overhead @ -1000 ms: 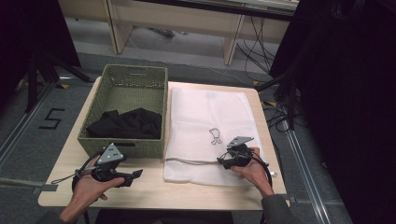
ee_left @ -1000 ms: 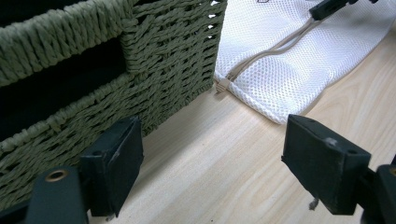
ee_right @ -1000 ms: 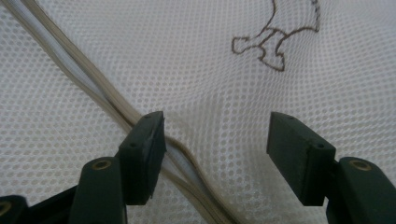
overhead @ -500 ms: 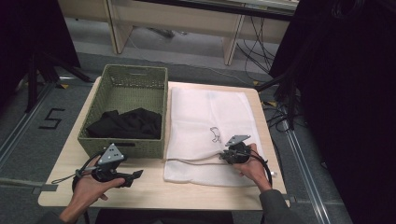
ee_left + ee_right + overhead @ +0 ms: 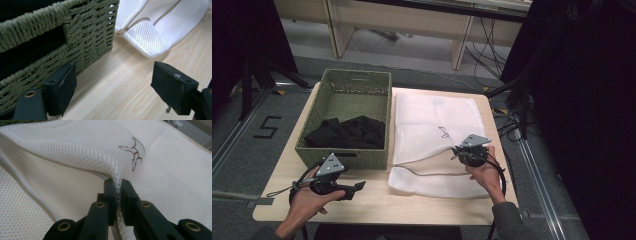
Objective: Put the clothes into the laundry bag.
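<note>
Green woven basket (image 5: 343,150) left on table (image 5: 377,205), black cloth (image 5: 347,134) inside.

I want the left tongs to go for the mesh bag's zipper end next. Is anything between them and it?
Nothing visible. The left tongs stand open over bare table; the zipper pull on the white mesh bag lies ahead, with the green basket off to one side.

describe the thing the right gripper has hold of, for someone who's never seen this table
On the wooden table, right of the green woven basket holding black cloth, lies a flat white mesh bag. The right gripper pinches a fold of its top layer. It alone is white netting, with a small dark squiggle mark and a tan zipper.
</note>
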`<state>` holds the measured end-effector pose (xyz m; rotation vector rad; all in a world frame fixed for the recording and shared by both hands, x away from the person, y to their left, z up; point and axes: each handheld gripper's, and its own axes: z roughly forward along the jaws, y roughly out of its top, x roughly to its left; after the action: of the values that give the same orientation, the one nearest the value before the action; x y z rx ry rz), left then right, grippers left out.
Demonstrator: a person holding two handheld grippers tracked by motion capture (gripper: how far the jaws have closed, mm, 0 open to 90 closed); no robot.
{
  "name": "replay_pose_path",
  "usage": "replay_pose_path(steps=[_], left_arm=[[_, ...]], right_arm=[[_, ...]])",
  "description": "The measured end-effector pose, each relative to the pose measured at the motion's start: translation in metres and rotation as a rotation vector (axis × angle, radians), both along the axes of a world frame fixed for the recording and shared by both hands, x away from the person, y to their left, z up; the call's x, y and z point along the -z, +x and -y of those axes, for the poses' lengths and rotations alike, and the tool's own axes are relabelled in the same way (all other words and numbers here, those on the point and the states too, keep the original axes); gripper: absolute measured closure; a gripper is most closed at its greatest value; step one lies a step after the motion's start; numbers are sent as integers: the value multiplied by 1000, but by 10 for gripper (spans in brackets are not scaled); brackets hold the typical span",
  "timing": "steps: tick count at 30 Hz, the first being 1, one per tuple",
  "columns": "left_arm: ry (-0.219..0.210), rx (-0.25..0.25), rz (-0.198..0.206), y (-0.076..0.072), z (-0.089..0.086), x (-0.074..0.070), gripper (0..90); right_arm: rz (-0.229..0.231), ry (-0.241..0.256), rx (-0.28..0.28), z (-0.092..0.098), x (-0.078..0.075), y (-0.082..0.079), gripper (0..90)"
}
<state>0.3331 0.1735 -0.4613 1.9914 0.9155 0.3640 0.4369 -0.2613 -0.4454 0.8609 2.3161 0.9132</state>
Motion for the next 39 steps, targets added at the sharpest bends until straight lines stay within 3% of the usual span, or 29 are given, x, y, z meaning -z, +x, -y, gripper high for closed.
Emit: replay_pose_path(steps=[1, 3, 4, 8, 10, 12, 15, 22, 24, 25, 26, 28, 29, 30, 31, 32, 33, 37, 39], left_arm=[[-21, -6, 3, 0, 2, 0, 196], [8, -1, 13, 0, 1, -4, 195], [-10, -11, 13, 0, 3, -5, 196], [-11, -19, 10, 1, -1, -13, 219], [-32, -46, 27, 1, -2, -21, 220], [-32, -57, 64, 0, -4, -34, 225], [-29, -80, 78, 2, -7, -42, 221], [-37, -137, 97, 31, -17, -72, 187], [-35, -142, 73, 44, -18, -80, 172], [-21, -155, 65, 60, -19, -87, 177], [-21, -155, 65, 60, -19, -87, 168], [17, -152, 9, 85, -23, -92, 158], [17, -152, 9, 85, -23, -92, 175], [11, -174, -32, 102, -23, -92, 188], [11, -174, -32, 102, -23, -92, 179], [72, -174, -61, 115, -23, -92, 165], [95, -171, -69, 121, -22, -91, 166], [83, -192, -109, 138, -22, -83, 172], [88, -215, -161, 151, -21, -79, 173]], right_arm=[[15, 6, -3, 1, -4, 1, 849], [17, 24, 23, 0, -6, -1, 849], [27, 24, 20, 1, -8, 1, 849], [44, 32, 12, 0, -14, 2, 849], [52, 35, 20, 0, -17, 2, 848], [54, 35, 14, -1, -17, 1, 847], [44, 42, 21, -1, -16, 1, 845], [46, 30, 7, -2, -15, 1, 841], [45, 31, 6, -2, -14, 1, 840], [60, 27, 11, -2, -14, 1, 840], [60, 27, 11, -2, -14, 1, 840], [53, 25, 10, -2, -13, 1, 839], [53, 25, 10, -2, -13, 1, 839], [38, 31, 13, -2, -13, 1, 838], [38, 31, 13, -2, -13, 1, 838], [54, 33, 14, -2, -12, 1, 836], [49, 28, 10, -1, -13, 1, 836], [43, 28, 13, -1, -12, 2, 835], [36, 24, 3, -1, -12, 2, 834]])
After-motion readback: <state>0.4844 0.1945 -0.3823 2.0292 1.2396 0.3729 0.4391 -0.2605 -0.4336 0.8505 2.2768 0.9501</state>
